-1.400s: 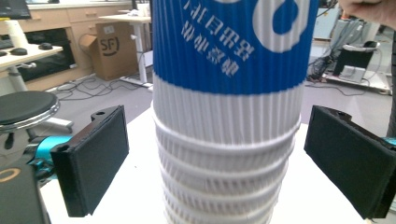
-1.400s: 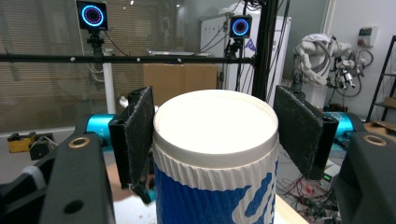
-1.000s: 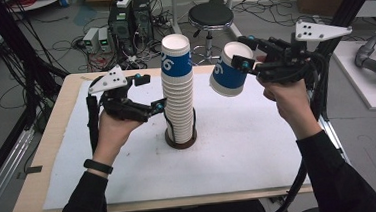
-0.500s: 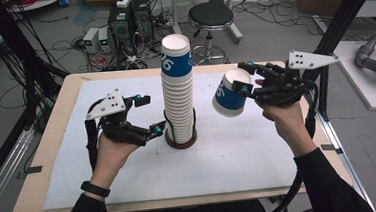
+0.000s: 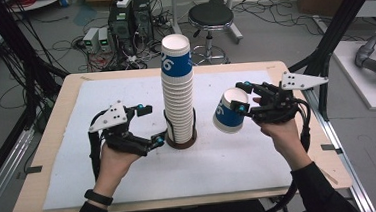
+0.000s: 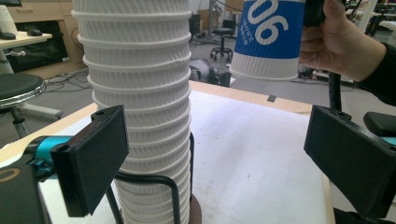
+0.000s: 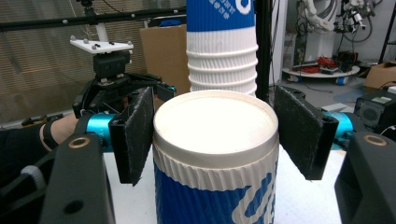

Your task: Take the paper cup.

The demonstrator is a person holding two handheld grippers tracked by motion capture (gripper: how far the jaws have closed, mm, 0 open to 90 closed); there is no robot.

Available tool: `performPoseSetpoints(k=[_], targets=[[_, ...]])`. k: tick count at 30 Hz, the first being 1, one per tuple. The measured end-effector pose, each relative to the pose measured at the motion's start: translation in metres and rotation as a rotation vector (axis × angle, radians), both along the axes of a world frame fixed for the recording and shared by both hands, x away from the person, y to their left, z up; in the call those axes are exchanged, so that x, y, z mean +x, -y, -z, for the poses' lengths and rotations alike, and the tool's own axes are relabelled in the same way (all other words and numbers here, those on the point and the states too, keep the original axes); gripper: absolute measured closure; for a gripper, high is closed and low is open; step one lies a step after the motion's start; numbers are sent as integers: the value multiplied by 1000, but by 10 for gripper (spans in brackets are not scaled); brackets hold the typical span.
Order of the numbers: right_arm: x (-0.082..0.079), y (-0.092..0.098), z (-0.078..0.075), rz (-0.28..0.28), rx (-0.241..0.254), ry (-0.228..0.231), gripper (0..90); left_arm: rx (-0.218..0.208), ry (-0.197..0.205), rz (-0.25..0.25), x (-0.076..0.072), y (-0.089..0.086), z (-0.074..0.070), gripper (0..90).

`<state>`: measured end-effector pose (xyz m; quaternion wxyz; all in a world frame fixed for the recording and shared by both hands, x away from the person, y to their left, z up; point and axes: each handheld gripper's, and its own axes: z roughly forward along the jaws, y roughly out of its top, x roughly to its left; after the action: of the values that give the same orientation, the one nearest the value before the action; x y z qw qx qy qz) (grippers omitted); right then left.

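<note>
A tall stack of ribbed white paper cups (image 5: 178, 91), the top one banded blue, stands in a black wire holder (image 5: 194, 125) on a round brown base at mid-table. My left gripper (image 5: 151, 124) is open beside the foot of the stack. In the left gripper view the stack (image 6: 140, 93) rises between the wide-apart jaws, close to the left pad (image 6: 93, 158). My right gripper (image 5: 239, 97) is shut on a single blue-and-white cup (image 5: 228, 112), held tilted in the air right of the stack. In the right gripper view its pads (image 7: 135, 135) sit against the cup's rim (image 7: 215, 140).
A white mat (image 5: 239, 157) covers the wooden table (image 5: 53, 140). Behind the far edge are a black stool (image 5: 211, 16), computer boxes (image 5: 127, 15) and loose cables on the floor. Black frame posts (image 5: 343, 20) rise at the right.
Both hands have come down. The right gripper has carried the cup from the height of the stack's top to beside its lower half. The left gripper has sunk toward the stack's foot.
</note>
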<state>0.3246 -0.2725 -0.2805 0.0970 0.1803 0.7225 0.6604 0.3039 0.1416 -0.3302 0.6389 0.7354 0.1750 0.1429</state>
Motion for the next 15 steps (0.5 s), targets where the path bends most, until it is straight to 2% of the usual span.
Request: performPoseSetpoints(k=[4, 8, 15], targets=[[-2, 4, 9, 7, 2, -11, 321, -10, -2, 4, -2, 0, 3, 66], [-2, 8, 18, 17, 2, -28, 321, -2, -6, 12, -2, 2, 8, 66], [-3, 14, 25, 23, -5, -43, 321, -1, -11, 35, -1, 6, 12, 67]])
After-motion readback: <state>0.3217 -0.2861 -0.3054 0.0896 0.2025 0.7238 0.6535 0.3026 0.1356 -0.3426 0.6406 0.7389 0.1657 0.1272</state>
